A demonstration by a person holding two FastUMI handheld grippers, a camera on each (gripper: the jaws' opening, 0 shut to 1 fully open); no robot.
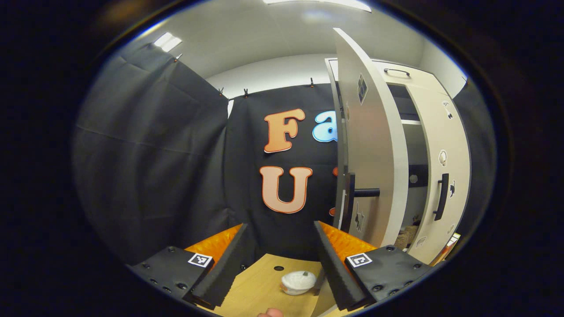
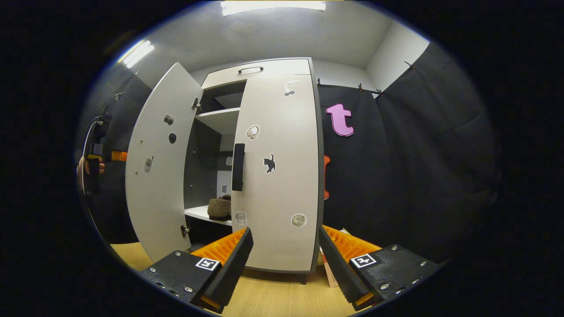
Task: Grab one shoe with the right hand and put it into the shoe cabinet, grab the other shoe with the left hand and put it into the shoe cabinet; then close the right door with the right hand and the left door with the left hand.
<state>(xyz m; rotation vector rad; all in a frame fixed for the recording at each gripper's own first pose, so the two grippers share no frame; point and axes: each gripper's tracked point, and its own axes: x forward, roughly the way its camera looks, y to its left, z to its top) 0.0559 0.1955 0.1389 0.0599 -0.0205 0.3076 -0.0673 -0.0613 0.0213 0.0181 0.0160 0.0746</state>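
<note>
With a brown fuzzy shoe (image 2: 219, 207) shelved, the spread, empty left gripper (image 1: 280, 259) faces the tall white left cabinet door (image 1: 370, 145), apparently to close it.

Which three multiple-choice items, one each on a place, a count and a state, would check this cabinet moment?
1. Where is the brown shoe?
A. on the floor
B. on a shelf inside the cabinet
C. held in the right tongs

2. How many pull handles show on the drawer front above the doors?
A. one
B. two
C. three

3. How does the left door stand?
A. fully closed
B. taken off
C. swung open

Key: 1 B, the shoe rests on the white shelf behind the doors. 2 A, a single dark handle sits there. 3 C, it angles outward, with the dark interior visible between it and the right door.
</note>
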